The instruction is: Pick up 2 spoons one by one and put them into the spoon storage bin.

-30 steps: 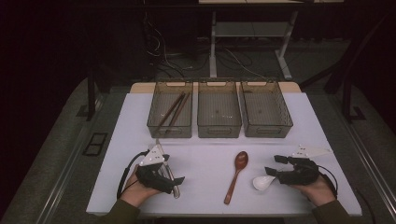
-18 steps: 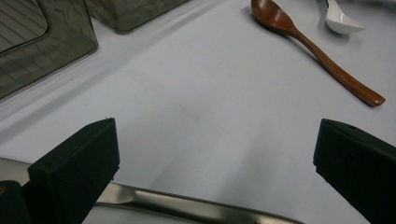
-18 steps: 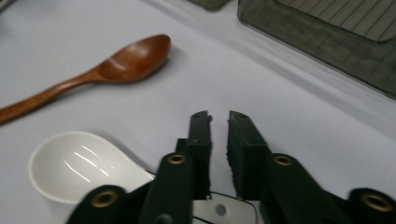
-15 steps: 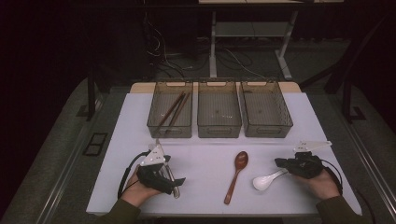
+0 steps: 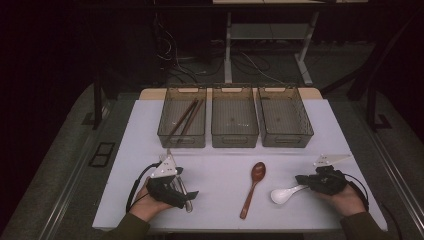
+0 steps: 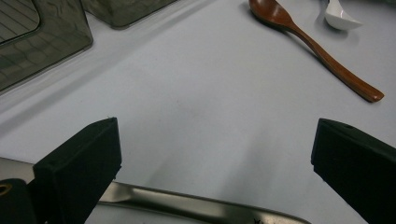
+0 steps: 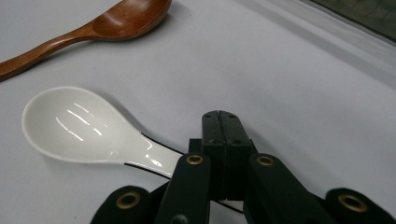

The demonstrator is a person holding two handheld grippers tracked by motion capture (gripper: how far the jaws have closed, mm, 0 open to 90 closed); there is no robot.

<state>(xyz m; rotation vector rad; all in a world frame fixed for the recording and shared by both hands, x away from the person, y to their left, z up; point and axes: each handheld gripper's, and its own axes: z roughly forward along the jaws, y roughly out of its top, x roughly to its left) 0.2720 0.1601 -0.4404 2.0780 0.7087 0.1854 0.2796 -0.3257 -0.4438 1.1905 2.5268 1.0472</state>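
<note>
The right gripper (image 5: 306, 179) had just closed its jaws, which met around the handle of a white ceramic spoon (image 5: 283, 194) lying on the white table (image 5: 220, 165), its bowl just right of a wooden spoon (image 5: 253, 188). In the right gripper view the black pads (image 7: 219, 135) sat pressed together over the handle where it ran beneath them, a low grip likely chosen so the spoon could be lifted level toward one of three bins (image 5: 235, 117) well beyond the wooden spoon. Far left of that spoon, the left gripper (image 5: 186, 190) rested with jaws spread wide astride a metal utensil (image 6: 187, 205), pinching nothing.
</note>
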